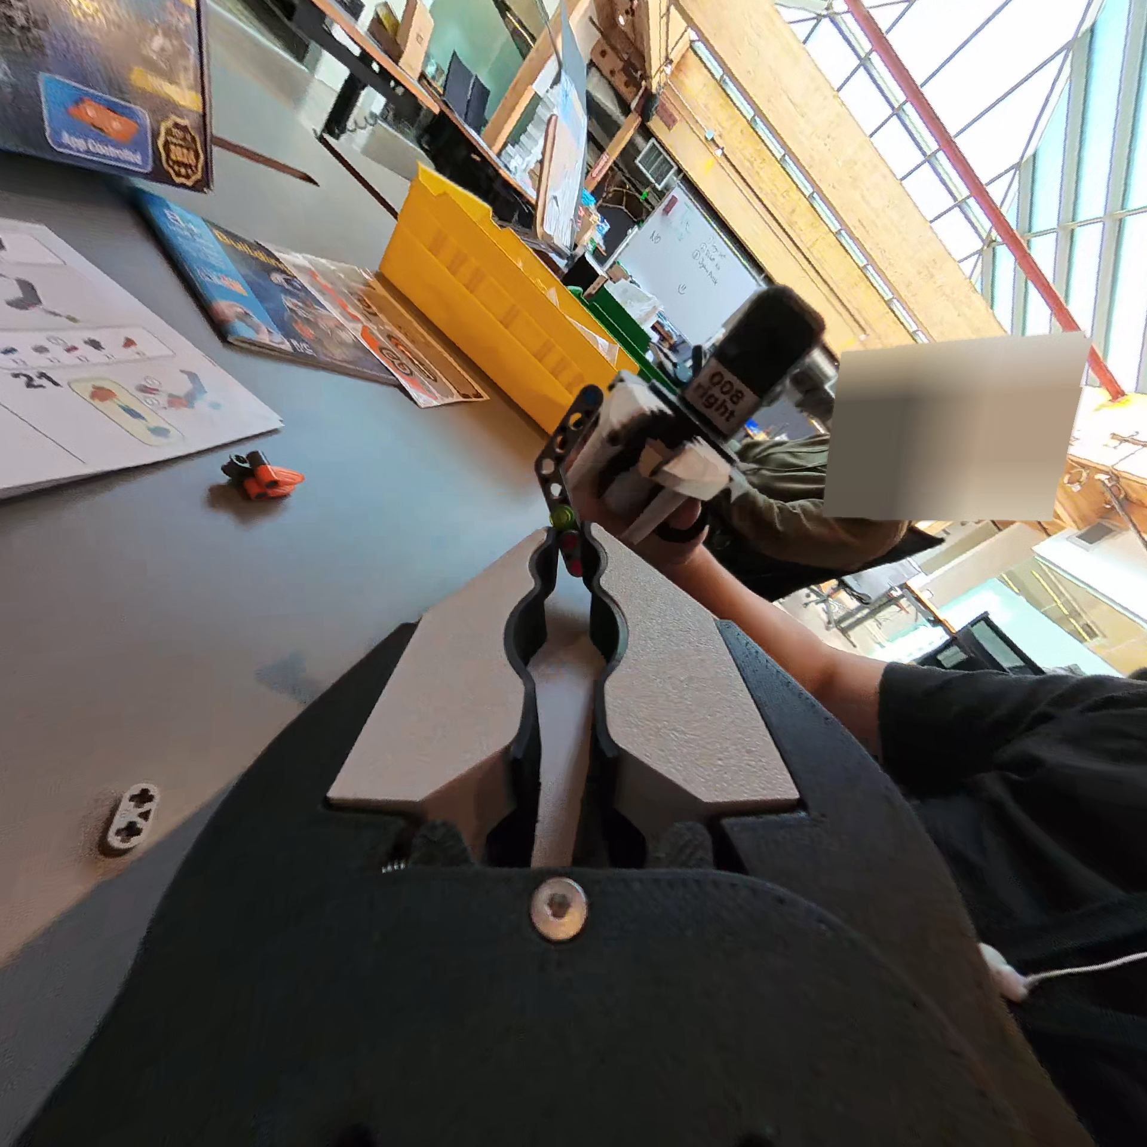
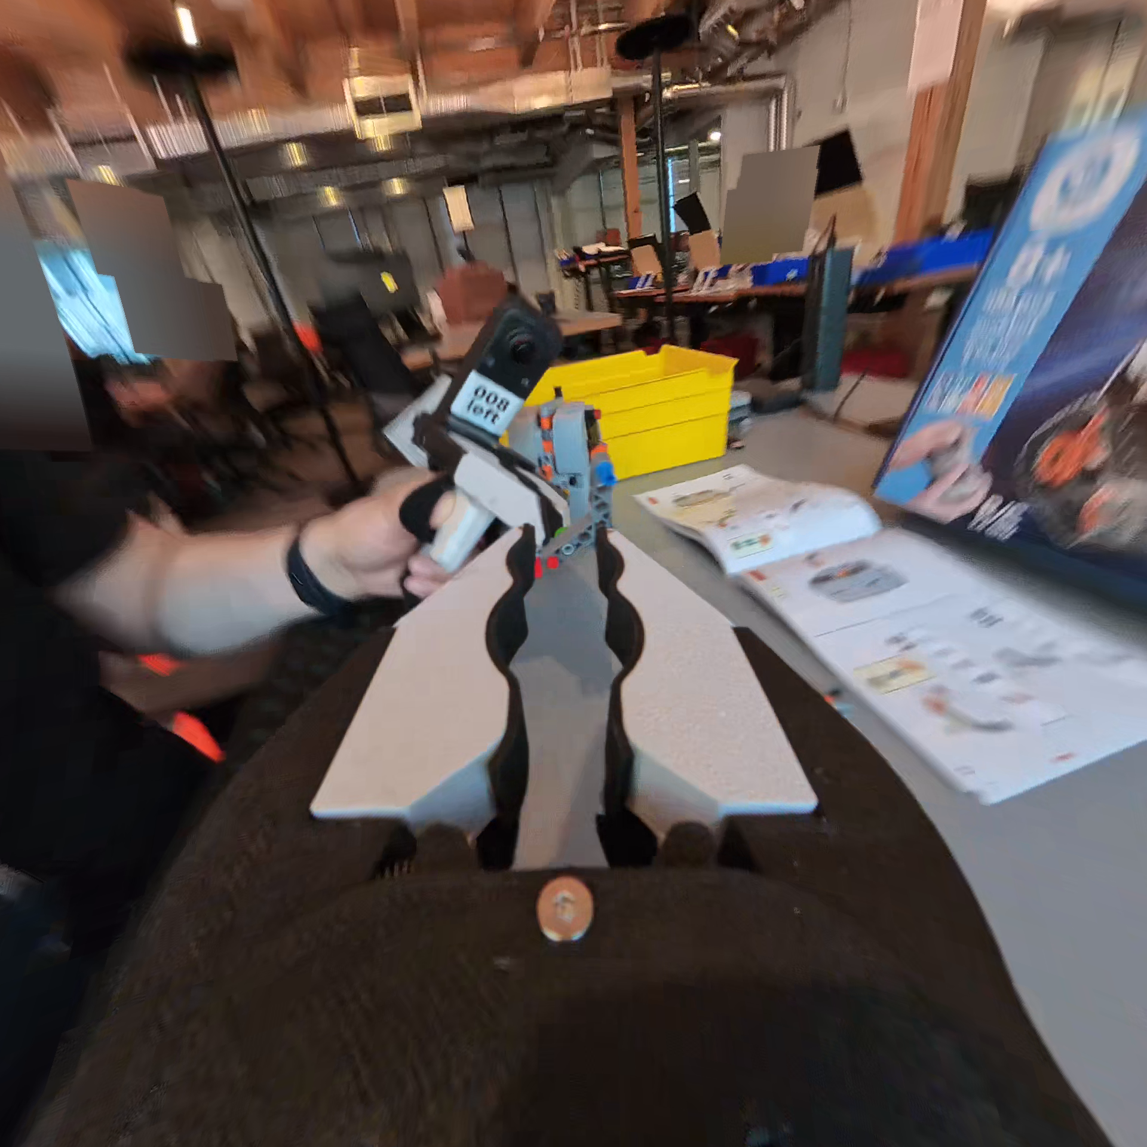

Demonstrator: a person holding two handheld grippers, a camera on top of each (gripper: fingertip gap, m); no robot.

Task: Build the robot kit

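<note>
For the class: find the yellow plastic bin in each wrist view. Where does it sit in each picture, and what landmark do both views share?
Left wrist view: the yellow plastic bin lies upper centre, tilted, at the far edge of the grey table, beyond the booklets.
Right wrist view: the bin sits centre, just above the middle, behind the grey brick-built model.
Shared landmark: the open instruction booklet on the table.
</note>
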